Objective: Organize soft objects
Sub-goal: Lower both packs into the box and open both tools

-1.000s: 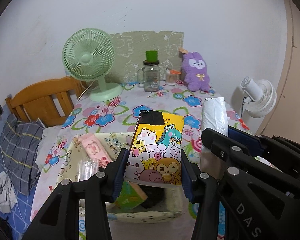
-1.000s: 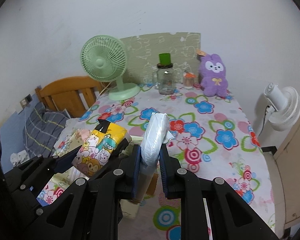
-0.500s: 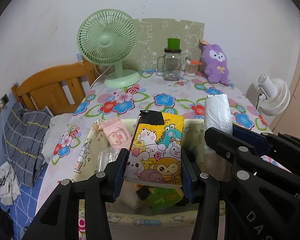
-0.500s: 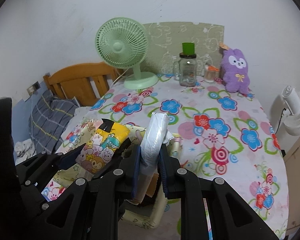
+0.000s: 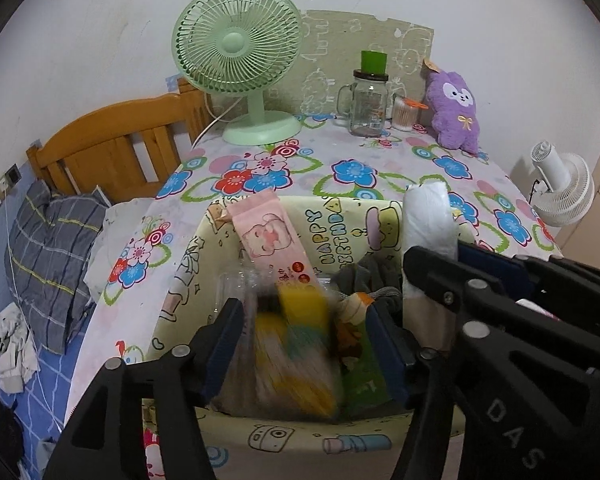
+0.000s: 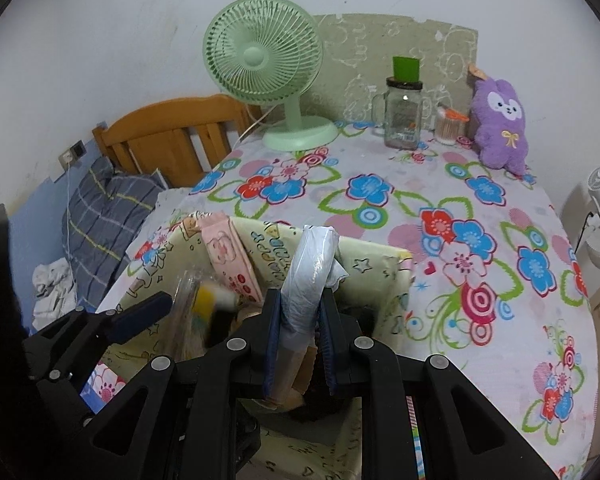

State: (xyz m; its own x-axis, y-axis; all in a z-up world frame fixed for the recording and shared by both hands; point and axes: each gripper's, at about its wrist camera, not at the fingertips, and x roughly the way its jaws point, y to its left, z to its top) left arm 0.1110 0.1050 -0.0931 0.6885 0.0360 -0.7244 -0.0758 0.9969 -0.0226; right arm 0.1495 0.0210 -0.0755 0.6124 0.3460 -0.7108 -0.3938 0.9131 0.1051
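Left-wrist view, left to right. Far left of the jaws, below table level, lies a grey plaid pillow (image 5: 48, 248) against a wooden headboard (image 5: 112, 148). The left gripper (image 5: 302, 344) hangs over a fabric storage bin (image 5: 300, 436) printed with cartoon figures; its jaws stand wide apart and touch nothing. Between them, down in the bin, a yellow cartoon-print packet (image 5: 296, 348) appears motion-blurred, free of both pads. Just ahead of the left jaw a pink tissue pack (image 5: 270, 242) leans upright against the bin's far wall. Beyond the jaws, on the flowered tablecloth (image 5: 352, 172), stand a green desk fan (image 5: 238, 52), a glass mug jar (image 5: 366, 102) with a green cap, and a purple plush rabbit (image 5: 456, 110). To the right of the right jaw, a white plastic-wrapped pack (image 5: 428, 224) sits clamped in the neighbouring gripper; a white fan (image 5: 562, 188) stands at far right, off the table.

Right-wrist view, left to right. The left gripper's blue-padded finger (image 6: 140, 316) enters from the left, with the blurred packet beside it. The right gripper (image 6: 300, 344) has its jaws closed narrowly on the white pack, which stands upright between the pads above the bin's right end. Ahead and to the right stretches the tablecloth.
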